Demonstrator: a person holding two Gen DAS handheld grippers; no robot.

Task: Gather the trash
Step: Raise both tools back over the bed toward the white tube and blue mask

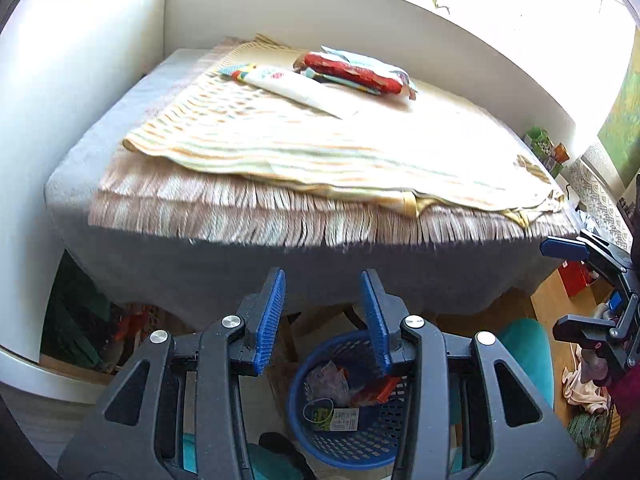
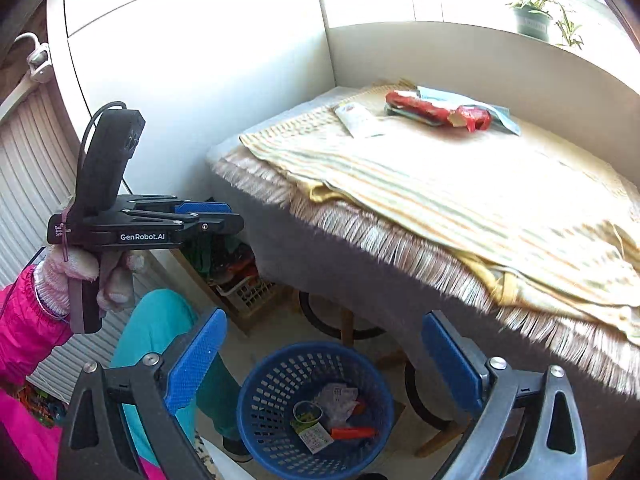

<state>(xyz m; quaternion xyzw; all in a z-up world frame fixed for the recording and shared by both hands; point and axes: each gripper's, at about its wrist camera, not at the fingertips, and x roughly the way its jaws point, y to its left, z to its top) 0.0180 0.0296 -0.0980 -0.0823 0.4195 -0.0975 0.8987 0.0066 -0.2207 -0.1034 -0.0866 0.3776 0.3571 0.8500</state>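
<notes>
My left gripper hangs in front of the table edge, its blue pads spread apart with nothing between them. Seen from my right side, it sits off to the left, held level in my gloved left hand; from that side view I cannot tell how wide it stands.

Below and between its fingers stands the blue basket on the floor, already holding a few crumpled wrappers and a green-labelled lid. My right gripper is spread wide and empty, and the basket lies right between its fingers too, lower down. In the left view only the edge of my right gripper shows, at far right.

Up on the table, well beyond both grippers, the rest of the trash lies on the striped cloth near the far wall: a white flat packet to the left, and just right of it a red wrapper lying atop a pale blue packet. From the right view the white packet and red wrapper sit the same way, high above the spread fingers.
</notes>
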